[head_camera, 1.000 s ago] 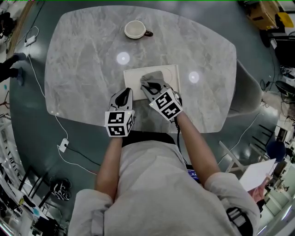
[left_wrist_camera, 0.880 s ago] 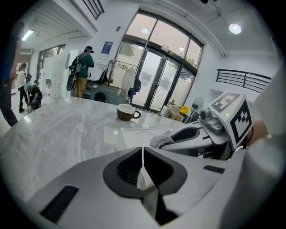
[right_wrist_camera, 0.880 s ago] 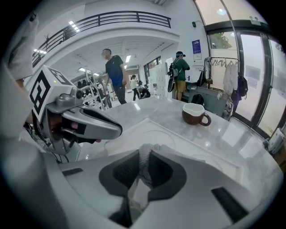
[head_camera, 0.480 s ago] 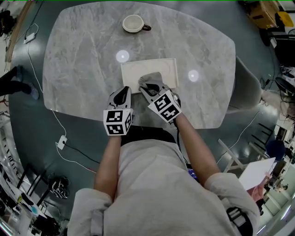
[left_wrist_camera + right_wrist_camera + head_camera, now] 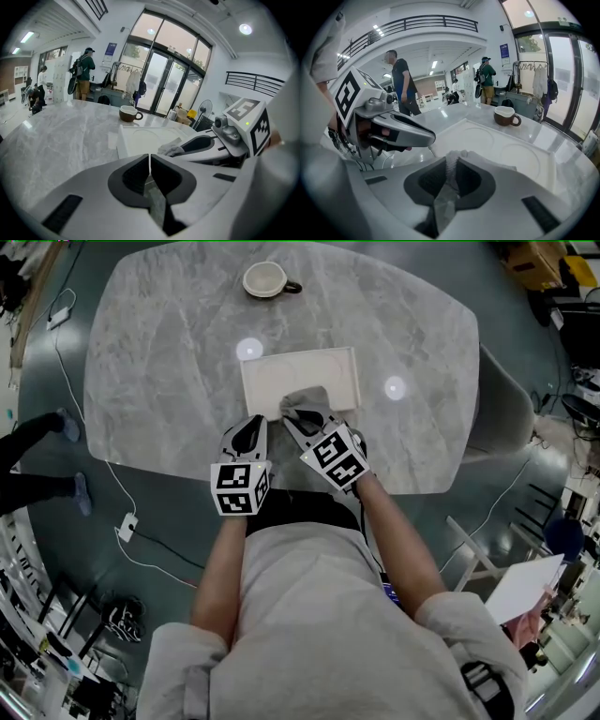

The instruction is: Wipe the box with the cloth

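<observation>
A flat white box point(image 5: 300, 376) lies on the marble table point(image 5: 169, 362); it also shows as the white box point(image 5: 506, 154) and the white box point(image 5: 145, 140). My right gripper point(image 5: 302, 416) is shut on a grey cloth point(image 5: 305, 401), which rests on the box's near edge; the cloth point(image 5: 452, 164) is pinched between the jaws. My left gripper point(image 5: 248, 432) sits just left of it at the box's near left corner, jaws together with nothing in them. The cloth point(image 5: 172, 149) shows beside the right gripper in the left gripper view.
A brown and white cup point(image 5: 265, 279) stands at the table's far edge, beyond the box. The table's near edge runs just under both grippers. A chair point(image 5: 502, 418) stands at the right. People point(image 5: 401, 79) stand in the room behind; a person's legs point(image 5: 37, 460) are at the left.
The right gripper with the cloth has stayed on the box's near edge while the view shifted slightly. A person at the left has walked nearer along the floor.
</observation>
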### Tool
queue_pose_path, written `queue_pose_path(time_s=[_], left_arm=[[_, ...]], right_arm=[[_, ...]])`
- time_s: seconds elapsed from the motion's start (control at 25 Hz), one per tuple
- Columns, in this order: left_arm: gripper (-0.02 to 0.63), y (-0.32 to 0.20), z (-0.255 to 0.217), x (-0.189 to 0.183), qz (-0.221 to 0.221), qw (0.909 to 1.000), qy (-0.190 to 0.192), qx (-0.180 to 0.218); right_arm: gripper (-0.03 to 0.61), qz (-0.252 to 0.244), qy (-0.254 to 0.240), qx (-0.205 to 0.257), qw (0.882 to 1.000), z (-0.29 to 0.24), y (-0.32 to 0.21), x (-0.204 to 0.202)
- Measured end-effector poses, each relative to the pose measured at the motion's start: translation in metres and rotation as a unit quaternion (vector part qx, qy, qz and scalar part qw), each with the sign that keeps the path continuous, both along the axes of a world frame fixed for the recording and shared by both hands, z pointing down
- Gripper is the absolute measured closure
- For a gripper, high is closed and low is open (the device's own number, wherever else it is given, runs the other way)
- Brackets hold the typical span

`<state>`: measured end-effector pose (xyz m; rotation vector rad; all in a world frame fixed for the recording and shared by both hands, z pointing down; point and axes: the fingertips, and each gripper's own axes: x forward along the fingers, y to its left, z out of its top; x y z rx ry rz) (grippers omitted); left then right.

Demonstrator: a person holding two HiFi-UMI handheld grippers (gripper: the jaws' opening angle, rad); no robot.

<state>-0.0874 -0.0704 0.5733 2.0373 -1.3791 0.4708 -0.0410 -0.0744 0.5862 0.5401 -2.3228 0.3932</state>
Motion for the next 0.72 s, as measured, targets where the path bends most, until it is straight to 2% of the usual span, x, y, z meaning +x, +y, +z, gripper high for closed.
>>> queue_pose_path(time_s=[0.16, 0.32, 0.56, 0.72], left_arm=[[0.58, -0.002, -0.003, 0.001, 0.002, 1.0, -0.002, 0.004], [0.58, -0.013, -0.012, 0.005, 0.011, 0.9998, -0.003, 0.014], [0.58, -0.046, -0.029, 0.02, 0.033, 0.9988, 0.002, 0.037], [0.58, -0.069, -0.038, 0.031, 0.051, 0.9975, 0.001, 0.048]], right_arm=[[0.518, 0.003, -0.001, 0.012, 1.0, -0.005, -0.003, -0.001], [0.518, 0.02, -0.009, 0.044, 0.999, -0.026, -0.015, 0.006], [0.518, 0.053, -0.009, 0.104, 0.993, -0.072, -0.061, 0.036], [0.518, 0.062, 0.017, 0.129, 0.99, -0.081, -0.099, 0.057]])
